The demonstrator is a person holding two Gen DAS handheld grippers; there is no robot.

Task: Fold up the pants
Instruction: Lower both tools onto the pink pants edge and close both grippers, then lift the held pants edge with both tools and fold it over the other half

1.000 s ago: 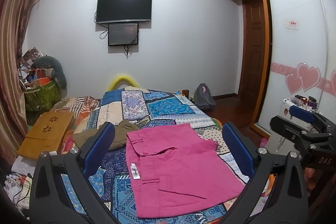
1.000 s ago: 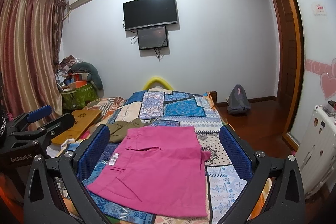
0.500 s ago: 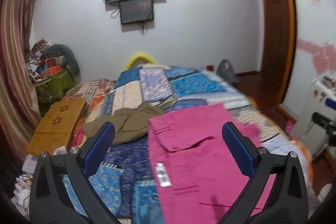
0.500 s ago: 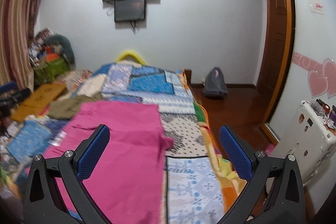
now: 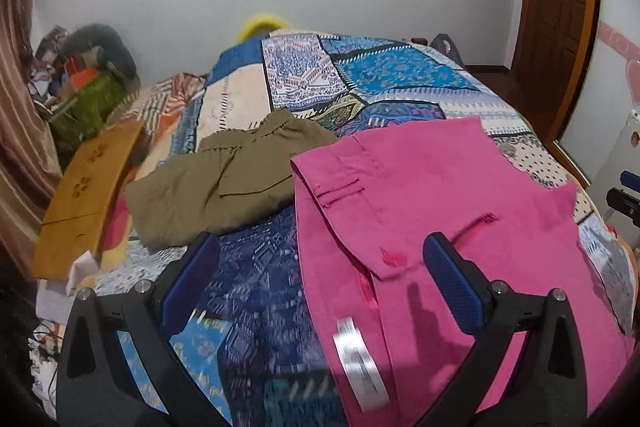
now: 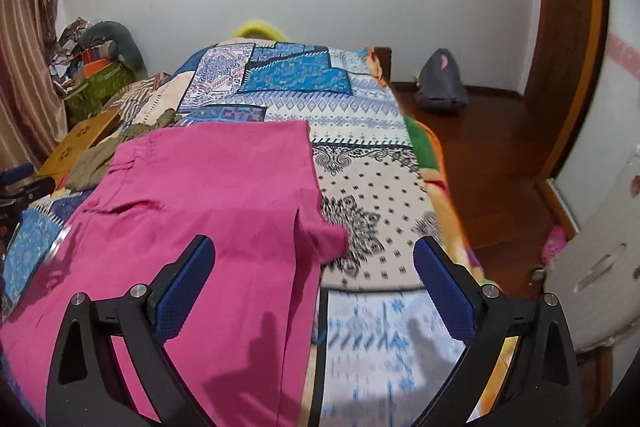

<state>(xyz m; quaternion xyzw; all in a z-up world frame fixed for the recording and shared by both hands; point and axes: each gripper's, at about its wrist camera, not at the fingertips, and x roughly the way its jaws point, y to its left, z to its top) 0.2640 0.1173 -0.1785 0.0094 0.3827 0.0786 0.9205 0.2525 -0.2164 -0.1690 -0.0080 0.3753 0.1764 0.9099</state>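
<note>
Pink pants point(image 5: 432, 211) lie spread flat on the patchwork bedspread point(image 5: 360, 79), waistband toward the left with a white label point(image 5: 360, 363) showing. My left gripper point(image 5: 320, 279) is open and empty, hovering above the waistband edge. In the right wrist view the pink pants point(image 6: 200, 211) fill the lower left. My right gripper point(image 6: 314, 275) is open and empty above their right edge, near a folded-out corner point(image 6: 330, 237).
Olive-green pants point(image 5: 224, 179) lie crumpled on the bed left of the pink ones. A wooden lap tray point(image 5: 84, 187) and clutter sit at the far left. The bed's right edge point(image 6: 436, 187) drops to wooden floor with a grey bag point(image 6: 440, 83) and a white cabinet point(image 6: 600, 259).
Both grippers have moved forward and lower toward the bed, the left over the waistband side, the right over the right edge. The pants have not moved.
</note>
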